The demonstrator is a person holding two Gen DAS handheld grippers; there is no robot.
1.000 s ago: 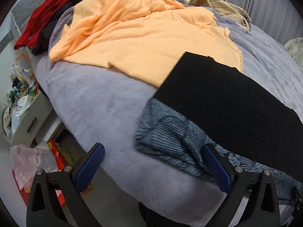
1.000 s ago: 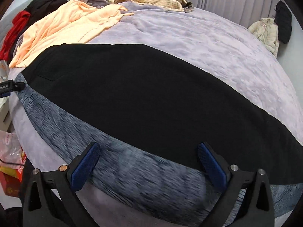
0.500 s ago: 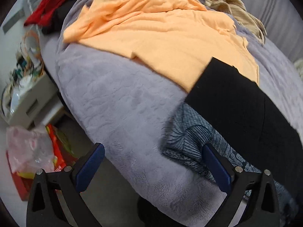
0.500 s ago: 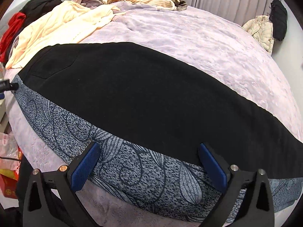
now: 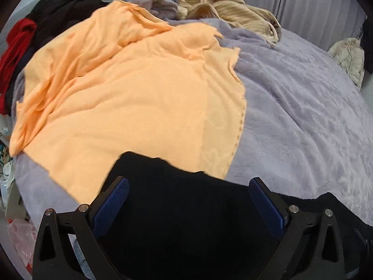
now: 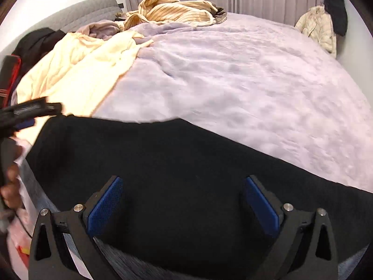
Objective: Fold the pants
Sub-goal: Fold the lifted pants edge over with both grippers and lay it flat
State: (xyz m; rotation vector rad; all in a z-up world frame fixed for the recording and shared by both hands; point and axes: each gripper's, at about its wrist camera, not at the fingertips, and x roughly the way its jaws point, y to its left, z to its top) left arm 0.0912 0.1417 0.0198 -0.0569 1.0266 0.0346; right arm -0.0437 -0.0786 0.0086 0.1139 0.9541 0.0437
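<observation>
Black pants [image 5: 186, 210] lie flat along the near edge of the bed, their left end overlapping an orange cloth [image 5: 130, 102]. In the right wrist view the same pants [image 6: 186, 163] stretch from left to right, with a strip of grey patterned fabric [image 6: 130, 263] showing under their near edge. My left gripper [image 5: 188, 200] hovers open just over the pants' left end. Further along, my right gripper [image 6: 184, 198] is open over the pants' middle. At the left edge of the right wrist view the left gripper [image 6: 30, 112] and a hand [image 6: 9, 184] appear.
A lilac plush blanket [image 6: 244, 81] covers the bed. A striped beige garment [image 6: 172, 9] lies at the far side, red [image 5: 16, 46] and black clothes [image 5: 60, 11] at the far left. A cream jacket [image 6: 319, 28] hangs at the right. A plastic bag [image 5: 21, 235] sits on the floor.
Both grippers have swung forward over the black pants, still open. The left one turned from the bed's left side toward the pants' end. The patterned fabric strip is now mostly out of view.
</observation>
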